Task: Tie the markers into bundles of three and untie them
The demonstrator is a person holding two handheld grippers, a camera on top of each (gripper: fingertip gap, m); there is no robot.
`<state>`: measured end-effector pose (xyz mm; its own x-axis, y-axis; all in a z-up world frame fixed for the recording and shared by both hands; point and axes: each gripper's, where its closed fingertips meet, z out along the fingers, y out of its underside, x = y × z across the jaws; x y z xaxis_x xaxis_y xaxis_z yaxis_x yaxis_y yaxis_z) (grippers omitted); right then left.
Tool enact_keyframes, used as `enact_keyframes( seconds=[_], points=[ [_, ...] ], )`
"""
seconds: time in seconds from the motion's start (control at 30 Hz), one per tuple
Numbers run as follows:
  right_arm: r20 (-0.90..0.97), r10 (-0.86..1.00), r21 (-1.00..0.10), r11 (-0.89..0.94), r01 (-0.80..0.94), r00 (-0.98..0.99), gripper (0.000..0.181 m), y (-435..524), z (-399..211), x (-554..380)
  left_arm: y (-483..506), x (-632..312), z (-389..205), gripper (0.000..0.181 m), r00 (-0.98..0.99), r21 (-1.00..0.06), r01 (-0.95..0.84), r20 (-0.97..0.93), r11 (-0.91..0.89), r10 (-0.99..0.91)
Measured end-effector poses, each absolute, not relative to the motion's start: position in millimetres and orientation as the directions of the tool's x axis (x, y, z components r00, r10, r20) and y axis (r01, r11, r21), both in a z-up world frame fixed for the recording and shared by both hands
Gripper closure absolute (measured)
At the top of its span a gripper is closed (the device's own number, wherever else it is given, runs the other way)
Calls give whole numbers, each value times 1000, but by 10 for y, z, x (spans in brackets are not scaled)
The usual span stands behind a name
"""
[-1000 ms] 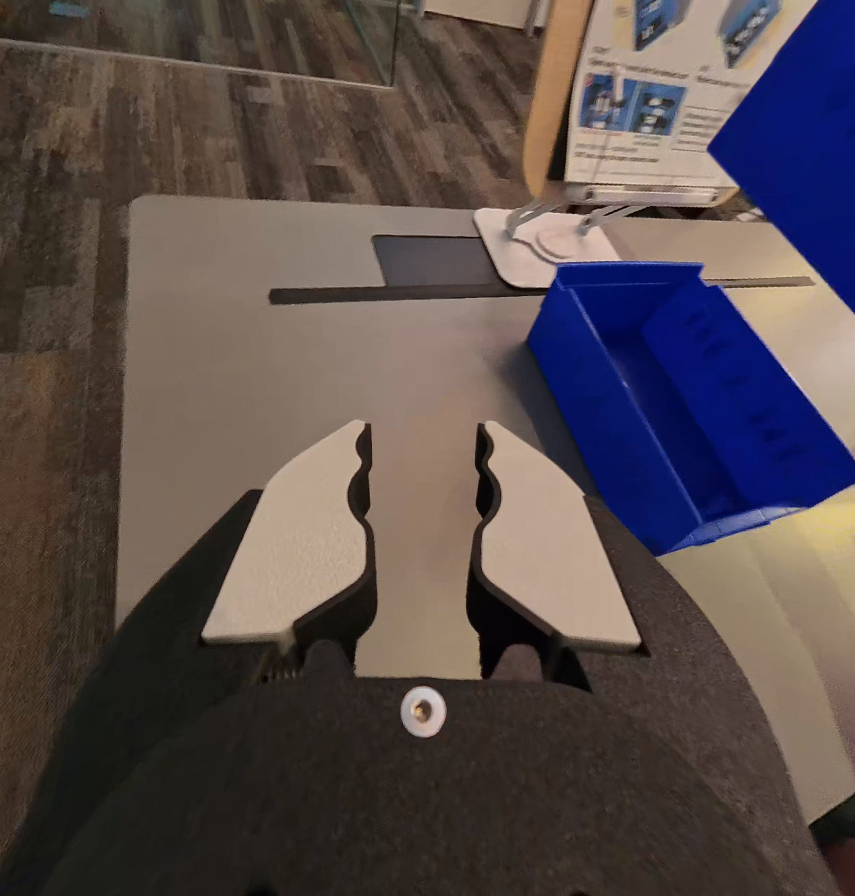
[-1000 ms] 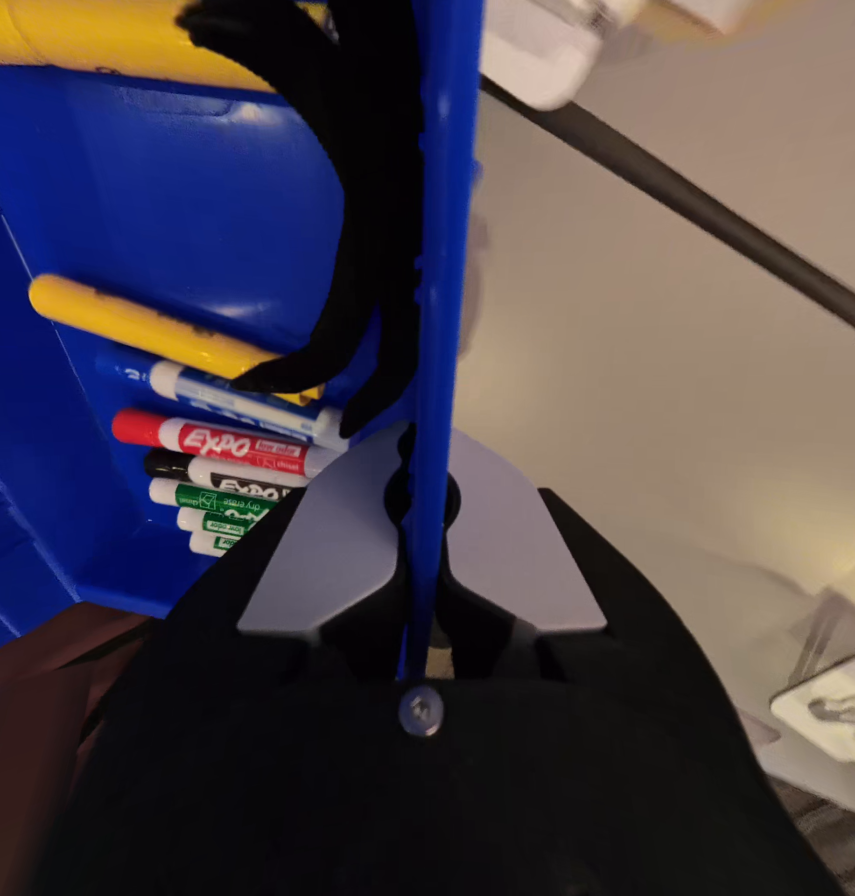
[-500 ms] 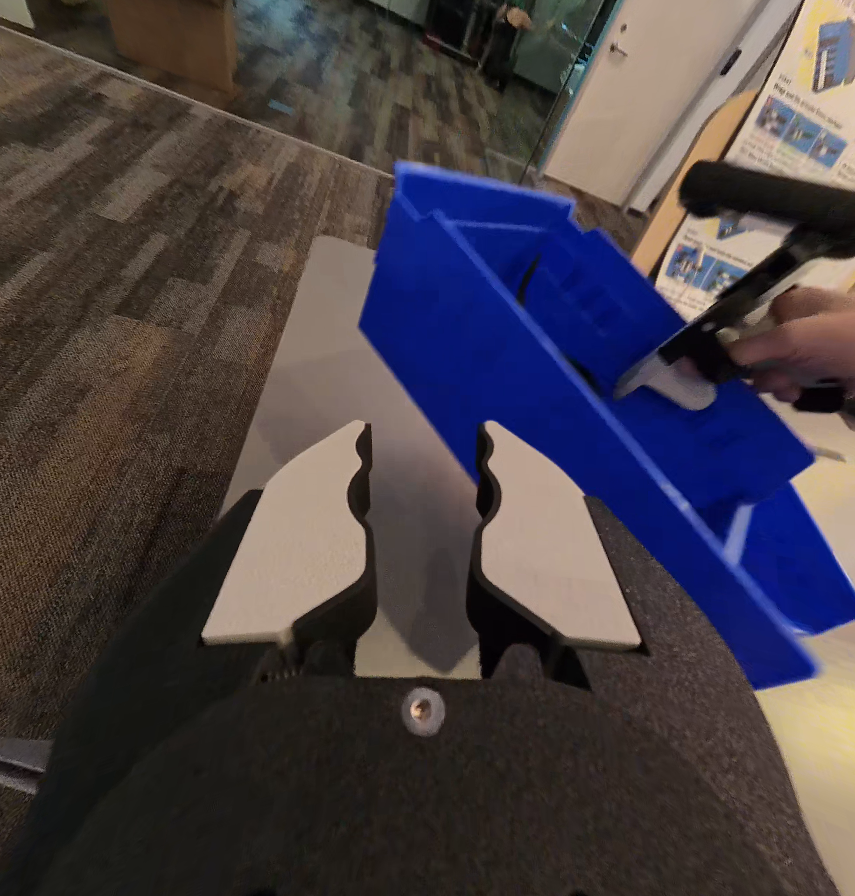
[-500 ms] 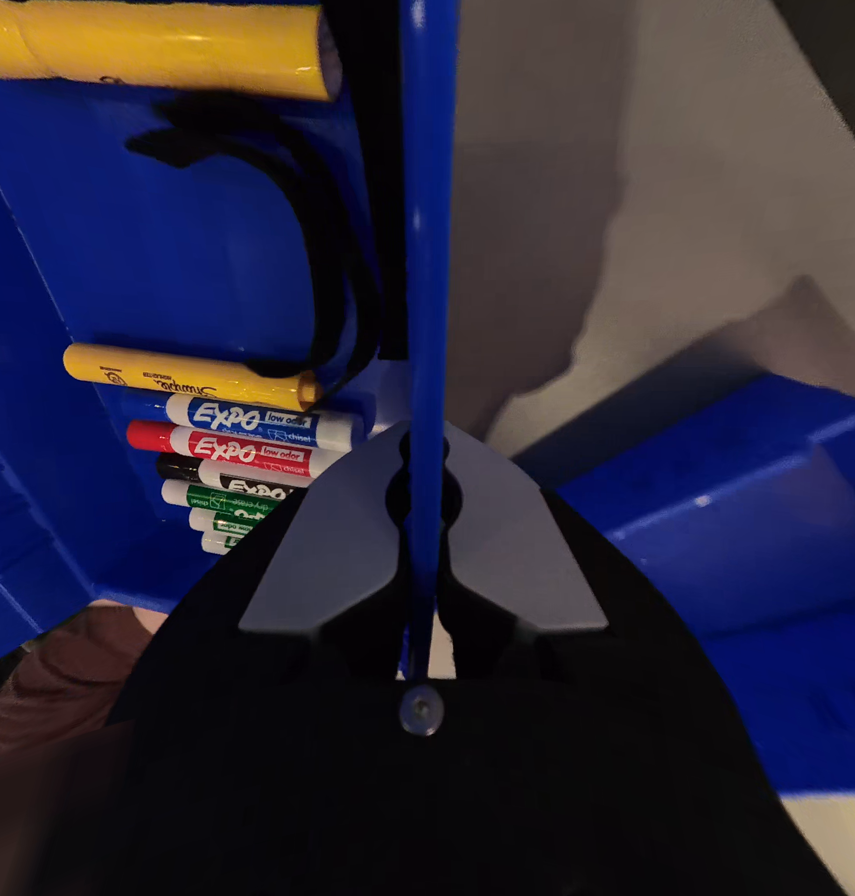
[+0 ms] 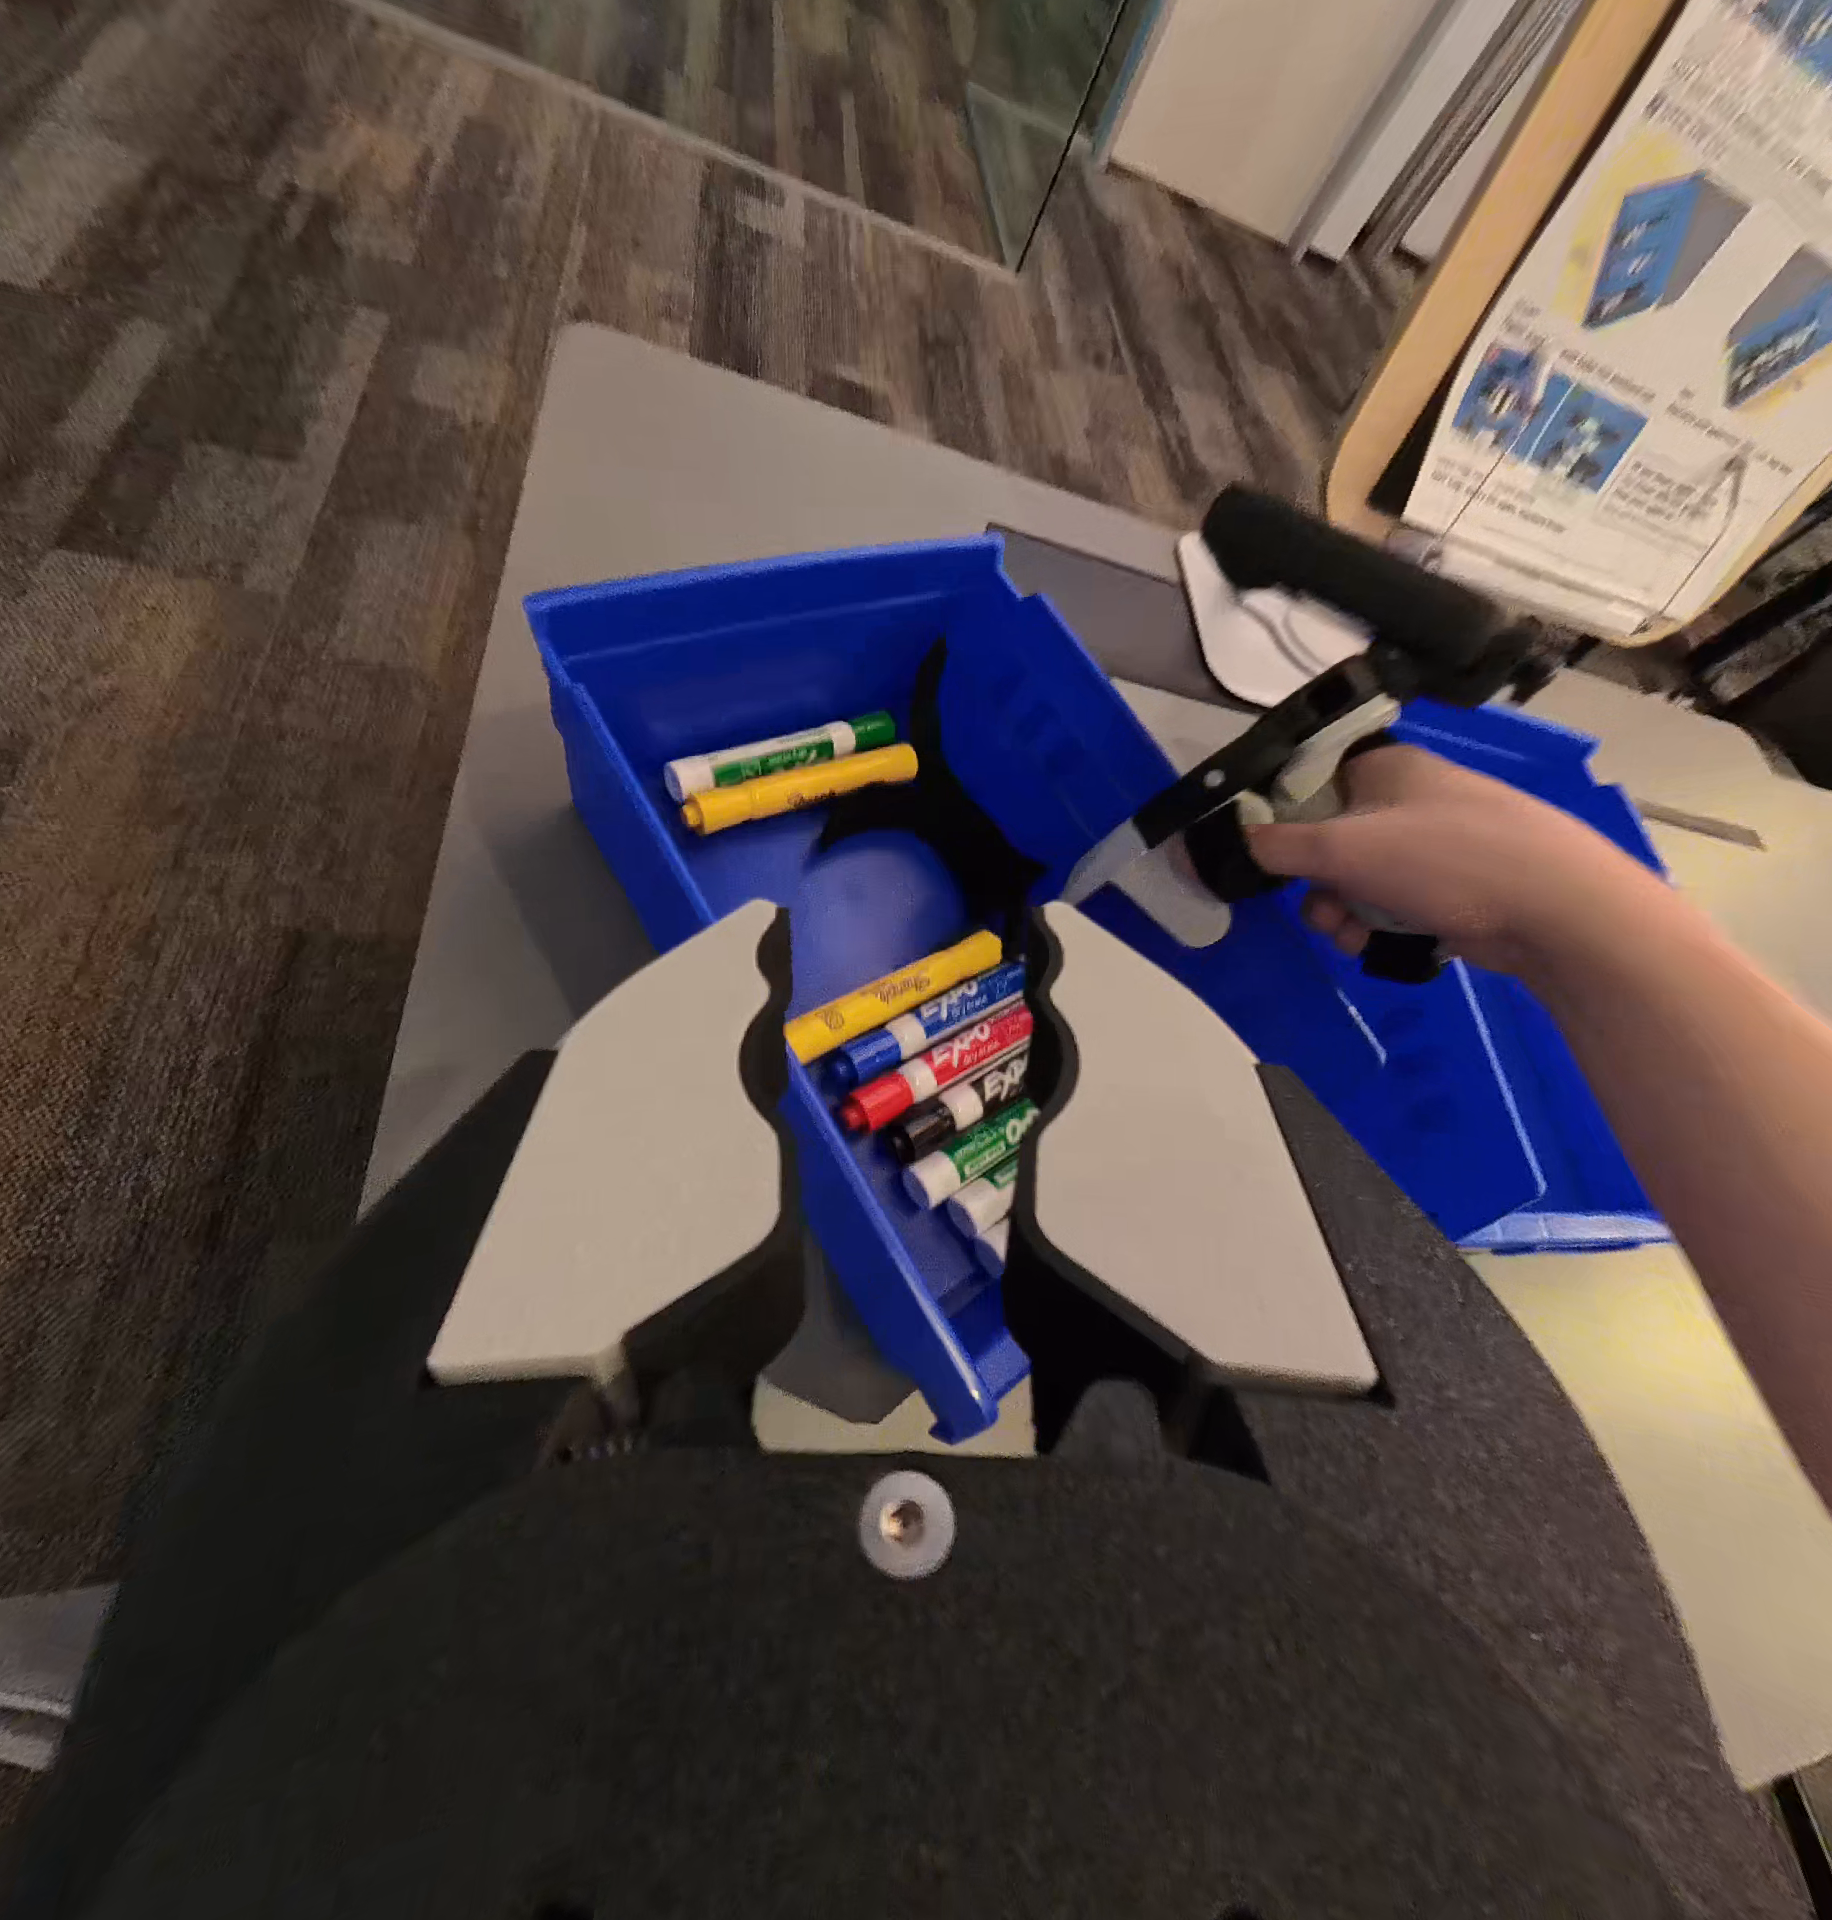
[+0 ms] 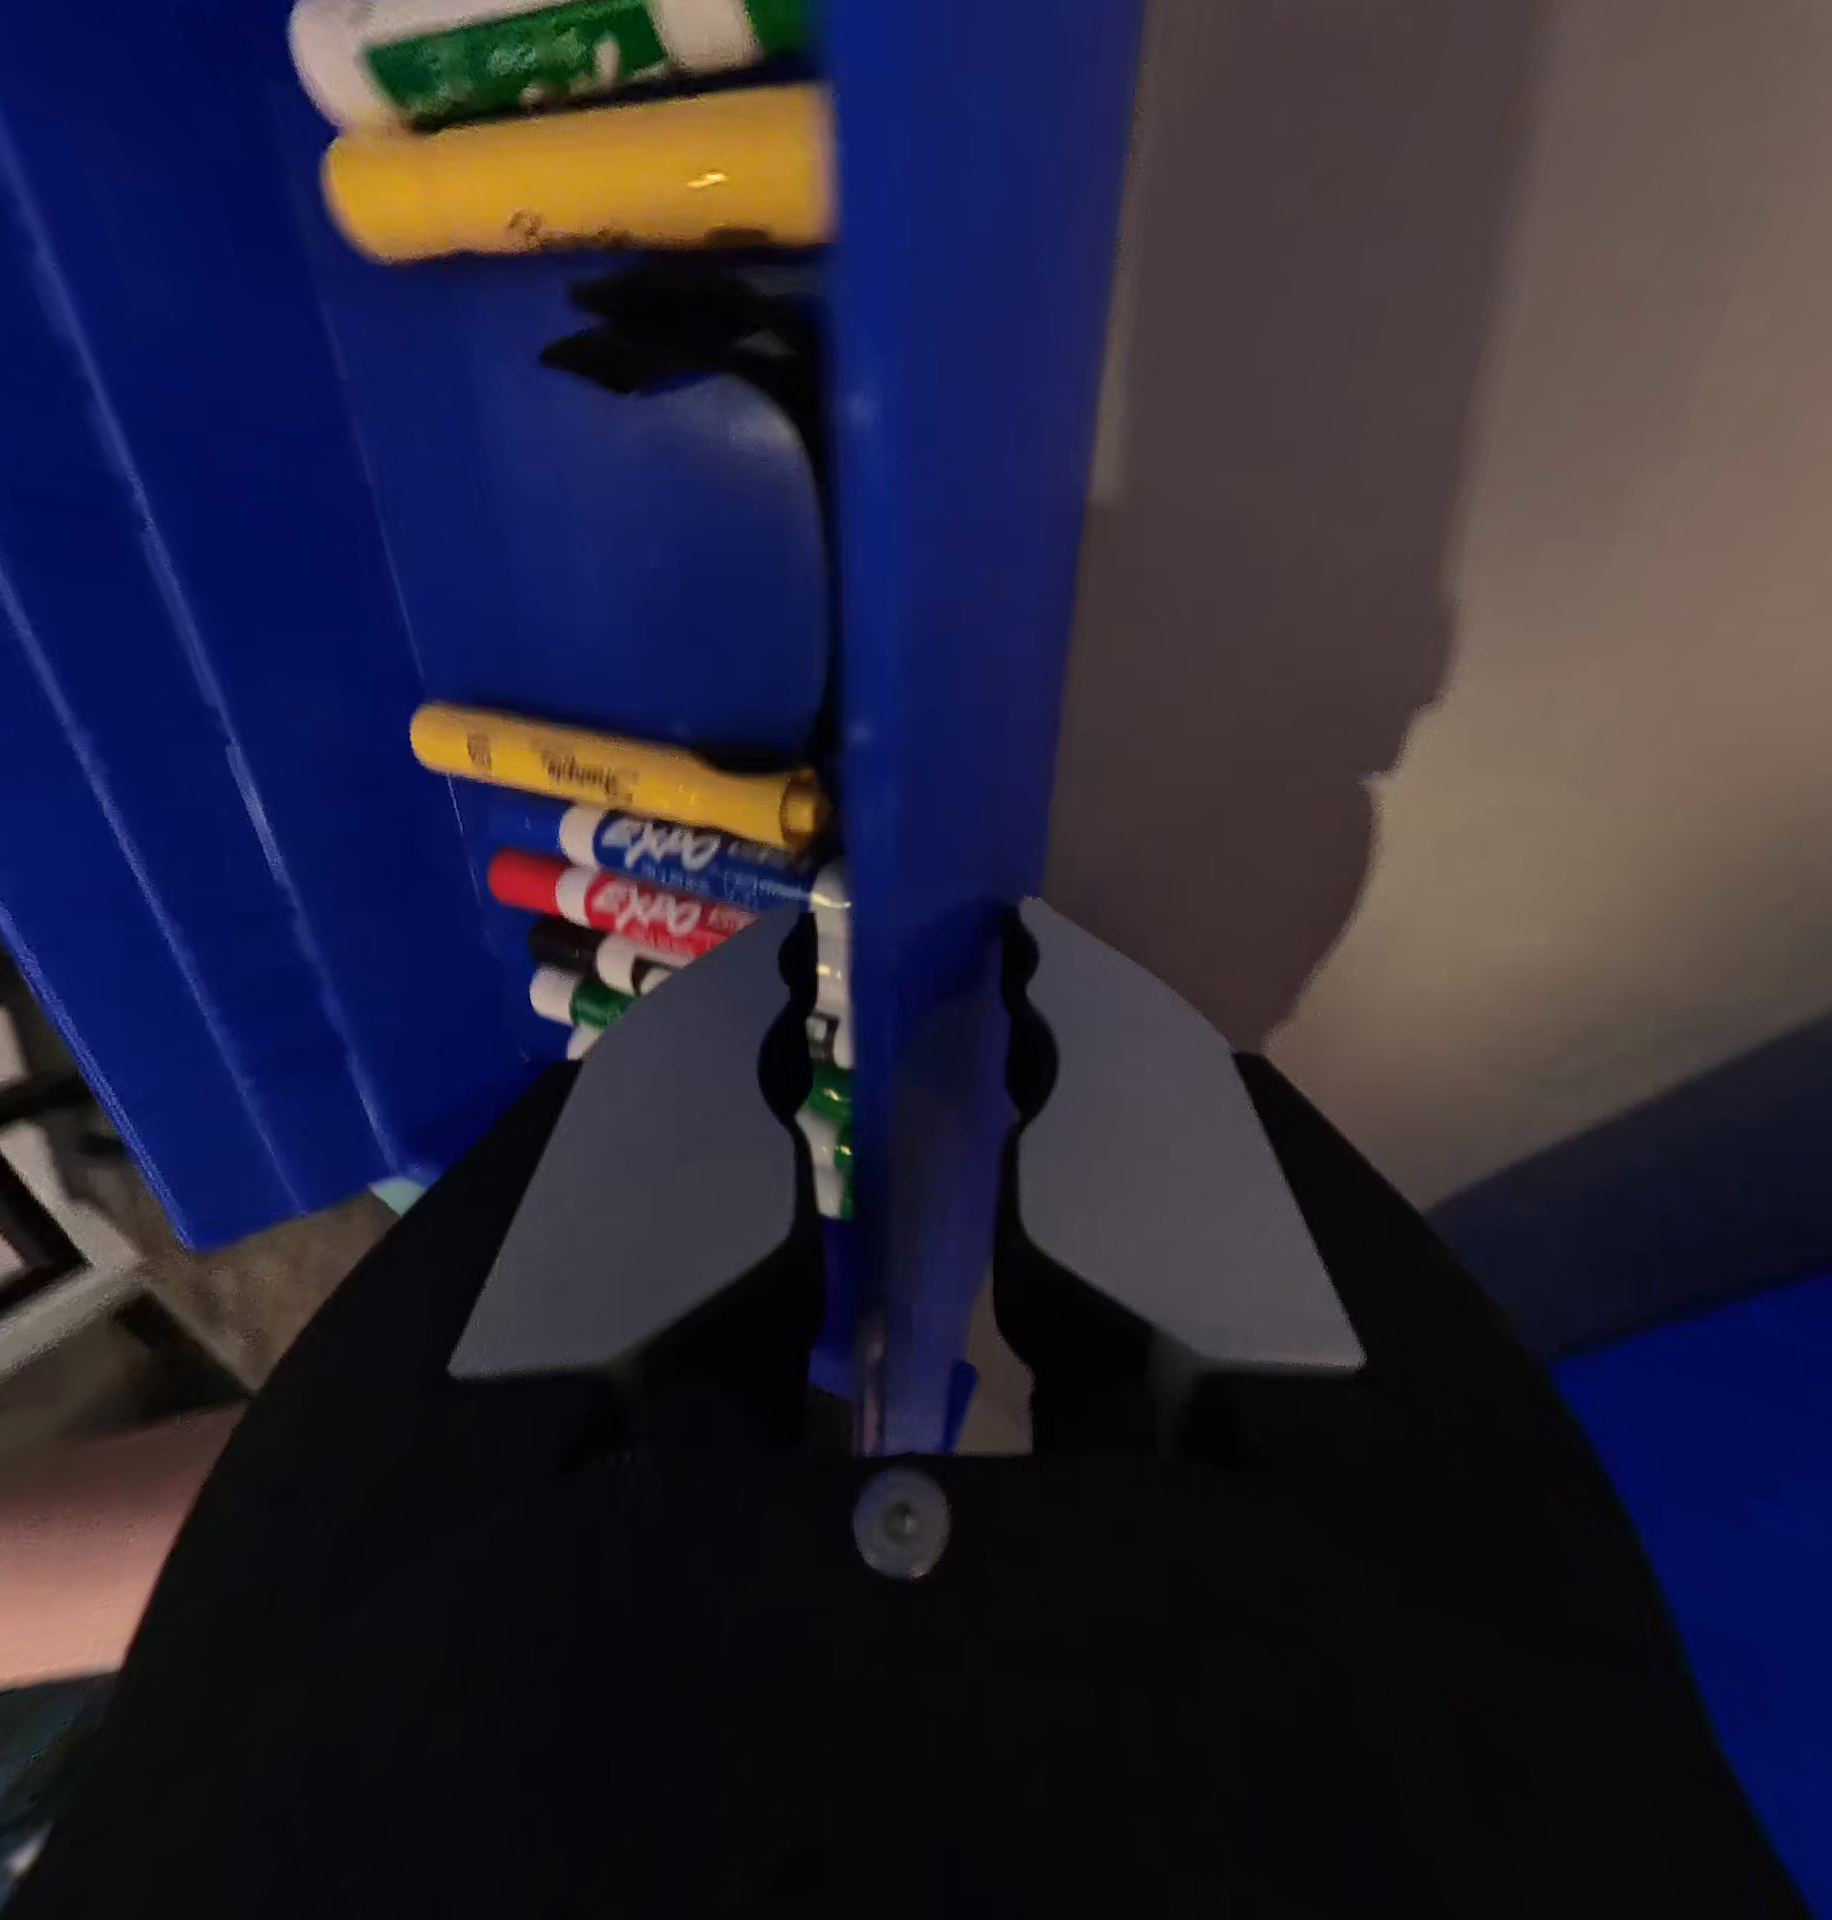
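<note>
A blue bin [image 5: 621, 748] stands on the grey table [image 5: 683, 457]. It holds a green marker [image 5: 777, 753] and a yellow marker [image 5: 798, 795] at its far end, and a row of several markers [image 5: 922, 1070] at its near end. Black straps [image 5: 953, 821] lie between them. My left gripper [image 5: 907, 914] is open and empty above the bin's near end. My right gripper [image 6: 907, 920], also in the left wrist view [image 5: 1151, 883], straddles the bin's right wall [image 6: 922, 623] with its jaws apart. The marker row [image 6: 631, 883] lies to its left.
A second blue bin [image 5: 1514, 1049] lies behind the first, at the right. A white stand base [image 5: 1234, 644] and a poster board [image 5: 1670, 312] are at the table's back. The table's left edge drops to carpet floor [image 5: 216, 623]. Left tips to right tips: about 25 centimetres.
The right gripper carried the bin tilted in the air by its wall; the bin now rests on the table and the right jaws have opened. The left gripper now hovers over the bin.
</note>
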<state>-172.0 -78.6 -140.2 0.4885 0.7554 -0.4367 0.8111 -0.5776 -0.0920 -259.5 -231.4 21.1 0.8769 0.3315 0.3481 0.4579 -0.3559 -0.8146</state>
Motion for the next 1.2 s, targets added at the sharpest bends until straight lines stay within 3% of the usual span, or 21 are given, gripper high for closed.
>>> enact_keyframes(
  seconds=[0.1,0.2,0.27,0.37,0.5,0.63,0.67,0.7,0.73,0.9,1.2],
  points=[
    [-322,892,-240,-402,883,318,153,-717,-1196,-1644,-2222,-2655,7,130,870,-776,474,341,-416,355],
    [-95,965,-530,-258,808,246,143,-420,-684,-1448,-2187,-2731,-260,118,847,-708,517,344,-481,405],
    [49,961,-658,-174,732,272,129,-237,-342,-1018,-2149,-2720,-454,112,835,-644,545,358,-537,418],
    [209,864,-717,-184,673,458,116,277,-161,4,-2083,-2722,-669,108,832,-584,553,349,-595,431],
    [163,714,-612,-468,638,680,105,785,-596,1287,-2052,-2707,-870,103,831,-517,556,314,-651,460],
    [32,701,-448,-627,637,712,104,750,-1218,1640,-2040,-2651,-1080,105,835,-427,549,266,-718,481],
    [-22,716,-401,-646,650,698,116,682,-1343,1615,-2050,-2652,-1150,108,840,-400,542,239,-739,487],
    [-134,731,-374,-662,649,669,153,568,-1394,1515,-2055,-2637,-1219,112,846,-370,534,223,-760,485],
    [-199,727,-358,-678,641,657,157,513,-1397,1464,-2044,-2603,-1279,118,850,-343,527,226,-777,477],
    [-121,750,-243,-658,713,650,171,600,-1417,1679,-2083,-2623,-1480,149,867,-265,498,158,-825,473],
    [-224,673,-201,-740,642,705,174,1156,-1427,2588,-1858,-2529,-1509,161,917,-254,399,132,-881,377]
  ],
)
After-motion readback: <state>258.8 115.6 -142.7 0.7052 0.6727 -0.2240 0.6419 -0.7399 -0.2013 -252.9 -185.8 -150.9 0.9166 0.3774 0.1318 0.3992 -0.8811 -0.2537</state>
